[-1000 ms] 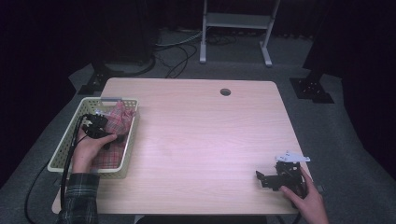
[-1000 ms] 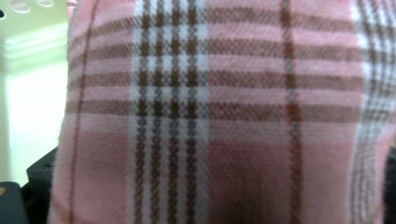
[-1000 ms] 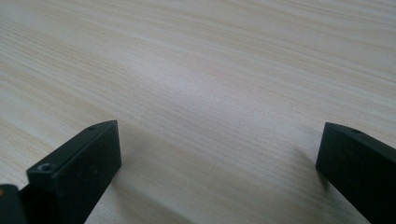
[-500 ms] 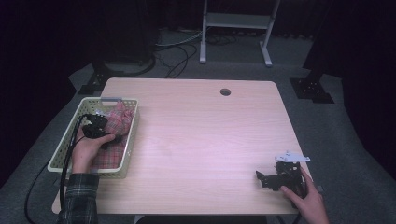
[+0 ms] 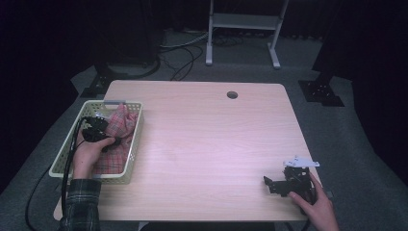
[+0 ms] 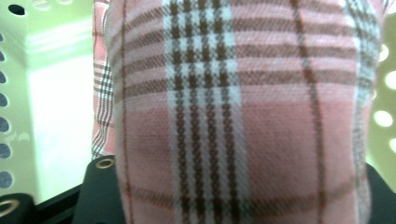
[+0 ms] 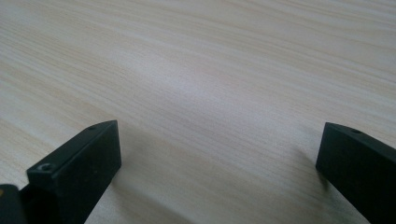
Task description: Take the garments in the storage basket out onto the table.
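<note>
A pink plaid cloth (image 5: 123, 126) lies bunched in a pale green basket (image 5: 136, 142) at the table's left side. My left gripper (image 5: 98, 127) is inside the basket, shut on a fold of the cloth. In the left gripper view the plaid cloth (image 6: 233, 116) bulges up between the two black jaws, with the basket wall (image 6: 56, 116) behind it. My right gripper (image 5: 269, 186) rests on the table near the front right corner. It stands open (image 7: 219, 135) over bare wood, nothing between its jaws.
The wooden table (image 5: 207, 139) has a round cable hole (image 5: 232, 95) near its back edge. Dark floor with cables and a metal stand (image 5: 243, 29) lies beyond the table.
The cloth has gathered into a taller bunch at the left gripper inside the basket. The right gripper has stayed in place.
</note>
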